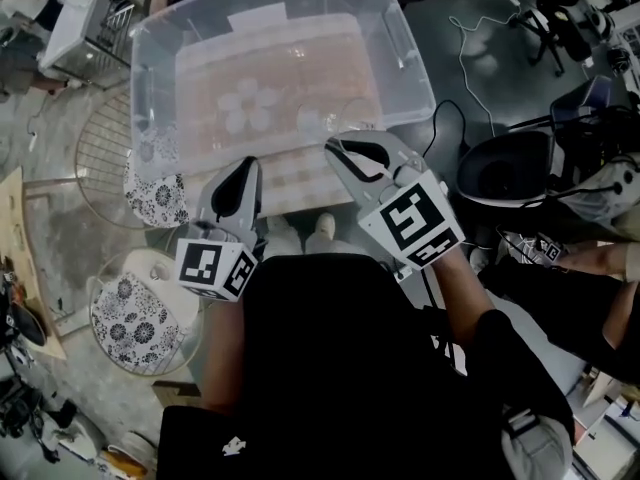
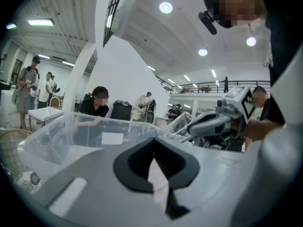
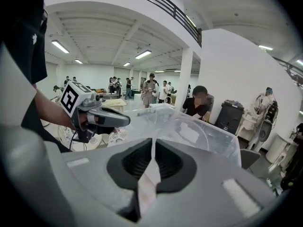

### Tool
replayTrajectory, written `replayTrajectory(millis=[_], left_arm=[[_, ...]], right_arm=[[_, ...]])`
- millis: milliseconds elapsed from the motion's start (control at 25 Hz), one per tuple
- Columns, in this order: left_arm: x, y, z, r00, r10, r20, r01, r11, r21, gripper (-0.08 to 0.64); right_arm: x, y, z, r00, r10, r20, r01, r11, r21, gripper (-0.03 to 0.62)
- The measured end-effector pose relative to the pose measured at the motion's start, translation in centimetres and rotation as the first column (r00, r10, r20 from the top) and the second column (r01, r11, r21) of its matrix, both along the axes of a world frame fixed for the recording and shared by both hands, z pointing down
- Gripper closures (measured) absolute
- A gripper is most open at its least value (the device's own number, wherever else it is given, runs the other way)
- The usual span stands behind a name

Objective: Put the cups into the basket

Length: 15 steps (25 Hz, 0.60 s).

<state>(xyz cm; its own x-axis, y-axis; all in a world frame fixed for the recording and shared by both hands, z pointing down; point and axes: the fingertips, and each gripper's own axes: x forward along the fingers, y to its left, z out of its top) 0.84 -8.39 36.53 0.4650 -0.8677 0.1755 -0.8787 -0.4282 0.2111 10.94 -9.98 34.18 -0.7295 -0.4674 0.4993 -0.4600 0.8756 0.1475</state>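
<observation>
A big clear plastic bin [image 1: 415, 78] stands in front of me with several clear cups [image 1: 245, 108] on its bottom. My right gripper [image 1: 338, 150] reaches over the bin's near edge, its jaws closed on the thin wall of a clear cup [image 1: 346, 118]; this cup [image 3: 204, 137] shows as a faint round rim just ahead of the jaws [image 3: 152, 148]. My left gripper [image 1: 245, 173] hovers by the near edge, shut and empty [image 2: 154, 150]. A round wire basket [image 1: 95, 153] with a floral lining sits to the left.
A second floral-lined round basket [image 1: 130, 318] lies low on the left. A black chair [image 1: 500, 168] and another person's arm [image 1: 590, 260] are close on the right. Someone in black [image 3: 199, 103] sits behind the bin; others stand farther back.
</observation>
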Motion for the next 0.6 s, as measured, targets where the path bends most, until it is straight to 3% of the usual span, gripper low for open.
replayTrajectory(millis=[120, 320, 600], left_arm=[[-0.3, -0.5, -0.6, 1.0, 0.001, 0.011, -0.001, 1.0, 0.011, 0.554], [-0.8, -1.8, -0.5, 0.994, 0.026, 0.108, -0.03, 0.999, 0.031, 0.554], [-2.4, -5.1, -0.6, 0.993, 0.055, 0.107, -0.058, 0.998, 0.026, 0.554]], right_arm=[[-1.0, -2.0, -0.4, 1.0, 0.003, 0.003, -0.003, 1.0, 0.02, 0.569], [-3.0, -4.9, -0.3, 1.0, 0.007, -0.004, -0.007, 1.0, 0.028, 0.569], [-5.8, -9.3, 1.6, 0.999, 0.01, -0.044, -0.011, 1.0, -0.001, 0.569]])
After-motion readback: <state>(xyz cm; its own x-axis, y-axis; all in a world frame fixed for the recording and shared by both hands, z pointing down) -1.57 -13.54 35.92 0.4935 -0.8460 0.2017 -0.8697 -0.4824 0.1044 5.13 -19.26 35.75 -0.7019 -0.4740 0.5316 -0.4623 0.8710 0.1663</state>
